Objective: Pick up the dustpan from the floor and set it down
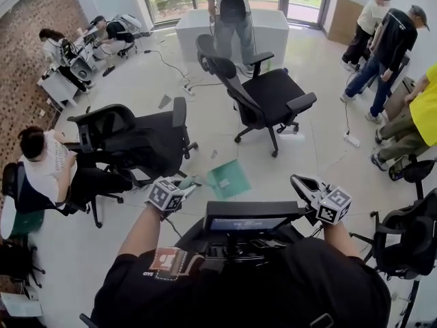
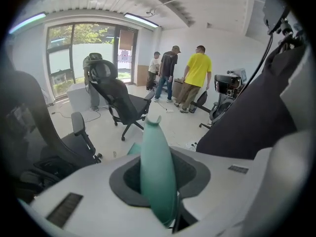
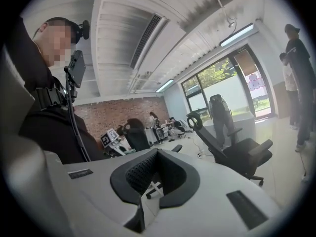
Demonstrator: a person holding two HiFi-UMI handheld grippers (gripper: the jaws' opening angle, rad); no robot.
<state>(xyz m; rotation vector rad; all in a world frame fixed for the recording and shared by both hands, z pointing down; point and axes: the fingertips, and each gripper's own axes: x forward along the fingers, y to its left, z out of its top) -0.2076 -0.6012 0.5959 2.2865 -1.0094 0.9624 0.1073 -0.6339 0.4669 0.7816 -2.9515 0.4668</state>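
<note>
**Item:** dustpan (image 1: 230,178), teal, with a flat pan and a long handle (image 2: 157,177).

**Holder:** left gripper (image 1: 183,184). Its fingers (image 2: 74,191) are clamped on the handle, one each side, part-way along its length.

**Place relative to the fingers:** the pan lies beyond the fingertips, ahead and slightly to the right in the head view. It shows over the floor (image 1: 205,115) and looks carried clear of it, though the gap beneath cannot be confirmed.

**Long axis:** the handle runs roughly along the fingers' own pointing line, forward and down, so the pan leads and the grip trails.

**Second hand:** right gripper (image 1: 305,185). Its fingers are drawn together on nothing, and it is held well apart from the dustpan, to the pan's right.

**Nearer hand:** the left, which is already in contact.

**Judgement for the set-down:** the pan edge would meet the floor first. The handle should be lowered along its own line before the fingers let go.

**Nearby:** black office chair (image 1: 270,94), beyond the pan.
</note>
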